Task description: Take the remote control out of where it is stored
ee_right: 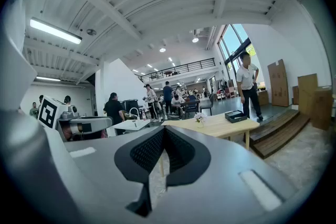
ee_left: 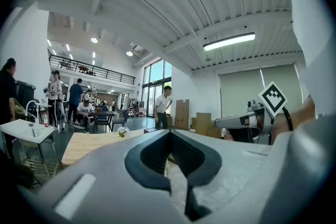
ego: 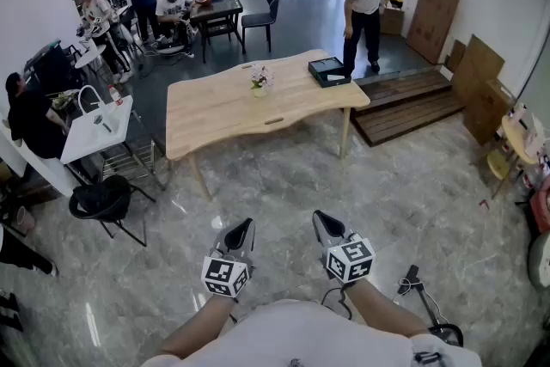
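Where the left tool is held low before the person's body, its jaws are pressed together at the tips with nothing between them, as the left gripper view confirms. The right tool sits just beside it at like height, jaws likewise closed on nothing. Both point forward over the grey marbled floor toward a light wooden surface, well apart from the tools. On that surface a small flower vase stands near the middle, and a dark flat box lies at its far right corner. The remote control cannot be made out in any view. A person in a white shirt stands just beyond the box. A stepped wooden platform lies right of the surface, and a black chair stands to its left.
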The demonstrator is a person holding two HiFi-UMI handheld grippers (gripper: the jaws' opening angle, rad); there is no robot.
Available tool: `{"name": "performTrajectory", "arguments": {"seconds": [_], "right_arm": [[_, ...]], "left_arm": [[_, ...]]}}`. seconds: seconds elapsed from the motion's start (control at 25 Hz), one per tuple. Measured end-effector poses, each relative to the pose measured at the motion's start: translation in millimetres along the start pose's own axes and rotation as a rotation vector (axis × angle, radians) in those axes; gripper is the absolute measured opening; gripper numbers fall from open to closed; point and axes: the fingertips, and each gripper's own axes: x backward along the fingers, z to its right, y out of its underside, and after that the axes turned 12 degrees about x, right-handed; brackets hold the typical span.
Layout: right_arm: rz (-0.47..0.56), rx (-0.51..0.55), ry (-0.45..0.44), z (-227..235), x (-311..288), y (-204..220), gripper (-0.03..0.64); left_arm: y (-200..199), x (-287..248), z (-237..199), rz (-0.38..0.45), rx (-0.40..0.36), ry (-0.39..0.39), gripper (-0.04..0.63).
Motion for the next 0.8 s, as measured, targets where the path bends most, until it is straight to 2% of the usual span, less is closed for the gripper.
{"name": "performTrajectory", "arguments": {"seconds": [0.32, 0.8], "right_arm": [[0.032, -0.022, -0.017, -2, 1, -3, 0.028], [0.019, -0.042, 0.062, 29, 22, 8, 0.028]], "left_arm": [[5, -3, 0, -0.005, 0.012, 0.000, 0.000], [15, -23, 16, -0.019, 0.054, 0.023, 0.000]]}}
